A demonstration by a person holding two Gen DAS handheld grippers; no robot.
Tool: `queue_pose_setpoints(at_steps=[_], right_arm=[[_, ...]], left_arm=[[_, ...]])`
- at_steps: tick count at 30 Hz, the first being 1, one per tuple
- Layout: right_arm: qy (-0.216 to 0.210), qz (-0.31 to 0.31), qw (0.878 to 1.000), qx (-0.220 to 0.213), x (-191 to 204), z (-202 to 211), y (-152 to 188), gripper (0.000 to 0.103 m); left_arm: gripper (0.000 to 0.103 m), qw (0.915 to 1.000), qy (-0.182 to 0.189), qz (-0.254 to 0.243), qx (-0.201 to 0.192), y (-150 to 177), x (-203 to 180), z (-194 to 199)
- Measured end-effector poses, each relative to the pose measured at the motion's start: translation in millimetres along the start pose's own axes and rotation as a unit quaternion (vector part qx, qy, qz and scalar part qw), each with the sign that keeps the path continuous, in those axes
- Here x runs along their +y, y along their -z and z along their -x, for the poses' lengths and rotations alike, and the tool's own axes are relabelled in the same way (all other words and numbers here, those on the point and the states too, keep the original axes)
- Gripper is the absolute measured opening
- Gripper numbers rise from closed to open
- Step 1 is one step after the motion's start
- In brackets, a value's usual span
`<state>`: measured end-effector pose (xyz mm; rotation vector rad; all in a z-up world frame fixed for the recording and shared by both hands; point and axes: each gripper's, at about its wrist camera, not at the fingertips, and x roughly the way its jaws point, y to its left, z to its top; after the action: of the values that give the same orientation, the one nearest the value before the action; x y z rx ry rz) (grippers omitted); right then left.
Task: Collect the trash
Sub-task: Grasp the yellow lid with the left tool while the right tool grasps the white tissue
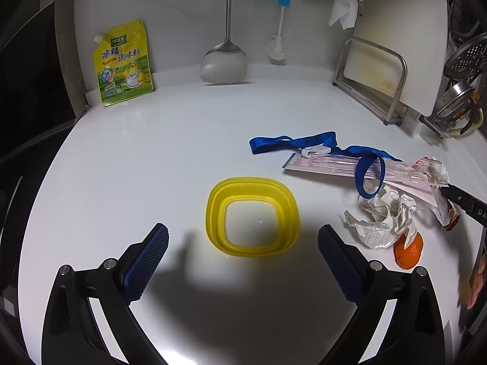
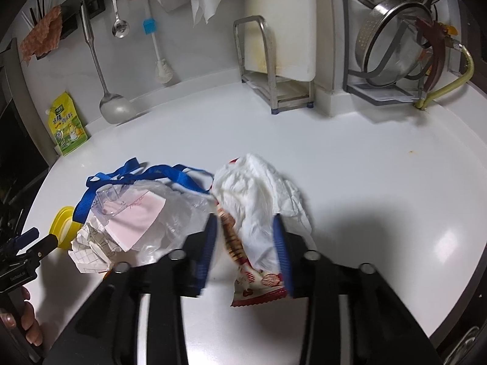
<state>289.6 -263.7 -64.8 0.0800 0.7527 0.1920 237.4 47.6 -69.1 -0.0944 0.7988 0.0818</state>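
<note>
In the right wrist view my right gripper (image 2: 245,217) stands half open around a red-and-white snack wrapper (image 2: 258,286) and a white crumpled tissue (image 2: 258,182) lying on the counter. The right pad touches them; a thin gap shows beside the blurred left pad. To their left lie a clear plastic bag (image 2: 176,213), a pink card (image 2: 137,222), a blue strap (image 2: 182,176) and crumpled grid paper (image 2: 88,255). My left gripper (image 1: 243,229) is open and empty just in front of a yellow container (image 1: 213,210). An orange (image 1: 409,251) sits under the grid paper (image 1: 380,222).
Along the back wall there are a yellow seasoning pouch (image 1: 124,64), a hanging metal spatula (image 1: 223,64) and a brush (image 1: 278,48). A cutting board in a metal rack (image 1: 374,76) and a steel colander (image 2: 392,36) stand at the right. A hand (image 2: 27,319) holds the left gripper.
</note>
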Motion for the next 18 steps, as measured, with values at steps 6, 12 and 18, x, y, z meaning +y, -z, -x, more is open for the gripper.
queue_pose_setpoints(at_steps=[6,12,18], right_arm=[[0.011,-0.007,1.0,-0.001,-5,-4,-4,0.051],[0.012,-0.014,1.0,0.009,-8,-18,-13,0.056],[-0.004,-0.022,0.999,0.023,-11,-26,-12,0.03]], left_arm=[[0.097,1.0,0.001,0.002,-0.001,0,0,0],[0.097,1.0,0.001,0.002,0.001,0,-1,-1],[0.097,1.0,0.001,0.001,0.001,0,-2,-1]])
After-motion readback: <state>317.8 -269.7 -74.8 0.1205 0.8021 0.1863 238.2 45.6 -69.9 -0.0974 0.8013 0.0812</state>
